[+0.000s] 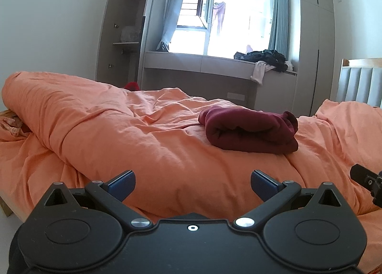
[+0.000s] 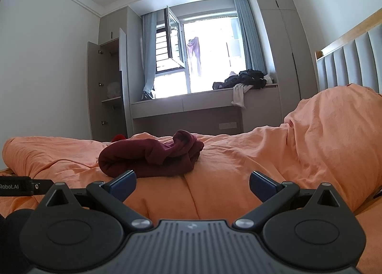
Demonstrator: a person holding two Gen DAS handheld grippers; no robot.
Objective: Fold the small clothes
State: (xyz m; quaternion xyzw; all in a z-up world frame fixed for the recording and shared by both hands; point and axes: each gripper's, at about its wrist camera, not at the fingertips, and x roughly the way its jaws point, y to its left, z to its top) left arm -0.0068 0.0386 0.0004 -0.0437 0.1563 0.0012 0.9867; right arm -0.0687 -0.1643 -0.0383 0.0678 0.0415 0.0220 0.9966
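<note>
A dark red garment (image 1: 250,131) lies folded into a thick bundle on the orange duvet (image 1: 143,135). It also shows in the right wrist view (image 2: 152,157), just beyond the fingertips. My left gripper (image 1: 193,184) is open and empty, low over the duvet, short of the bundle and to its left. My right gripper (image 2: 193,184) is open and empty, close in front of the bundle. Part of the right gripper shows at the right edge of the left wrist view (image 1: 367,181), and part of the left gripper at the left edge of the right wrist view (image 2: 21,187).
The duvet is bunched into a ridge at the left (image 1: 47,107) and a mound at the right (image 2: 334,135). A padded headboard (image 2: 351,59) stands at the right. A window bench (image 1: 214,64) carries a pile of dark clothes (image 1: 267,58). A wardrobe (image 1: 126,33) stands open.
</note>
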